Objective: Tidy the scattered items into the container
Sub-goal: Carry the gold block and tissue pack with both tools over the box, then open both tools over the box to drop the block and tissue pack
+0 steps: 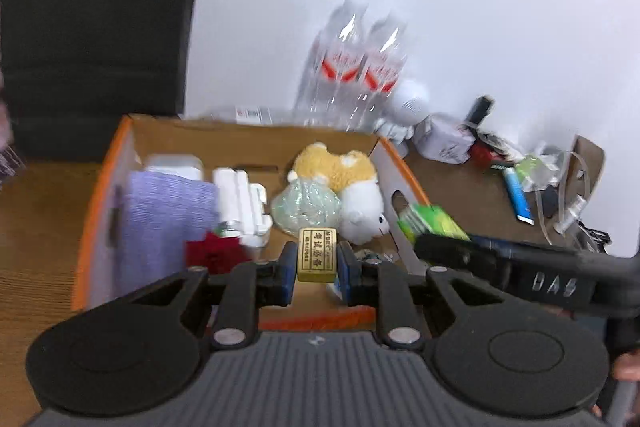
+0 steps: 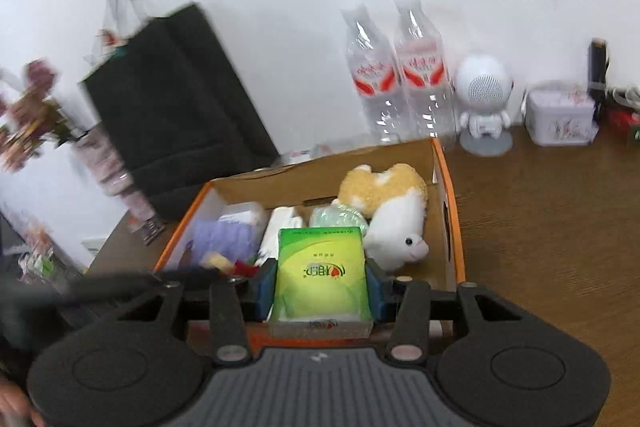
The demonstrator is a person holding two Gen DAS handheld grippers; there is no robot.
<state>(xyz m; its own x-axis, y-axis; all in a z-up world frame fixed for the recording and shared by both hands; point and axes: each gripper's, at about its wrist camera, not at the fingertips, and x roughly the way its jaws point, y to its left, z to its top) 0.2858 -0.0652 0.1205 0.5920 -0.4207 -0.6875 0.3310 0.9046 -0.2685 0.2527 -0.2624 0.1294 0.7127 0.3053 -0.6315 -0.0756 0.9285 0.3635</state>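
Observation:
An orange-sided cardboard box [image 1: 94, 203] stands on the wooden table. It holds a yellow-and-white plush toy [image 1: 348, 179], a greenish wrapped ball [image 1: 306, 205], a purple cloth [image 1: 164, 219], white plastic pieces [image 1: 240, 199] and a red item [image 1: 214, 255]. My left gripper [image 1: 316, 261] is shut on a small gold block with printed characters [image 1: 318, 245], held above the box's near side. Over the same box [image 2: 450, 211], my right gripper [image 2: 322, 285] is shut on a green tissue pack [image 2: 322, 259]. That pack also shows in the left wrist view [image 1: 434, 223].
Two clear water bottles [image 2: 400, 79], a white round-headed speaker figure [image 2: 484, 95] and a white tin [image 2: 560, 113] line the wall. Cluttered small items with a blue tube [image 1: 518, 197] lie right of the box. A black bag [image 2: 172, 107] and flowers [image 2: 32, 107] stand left.

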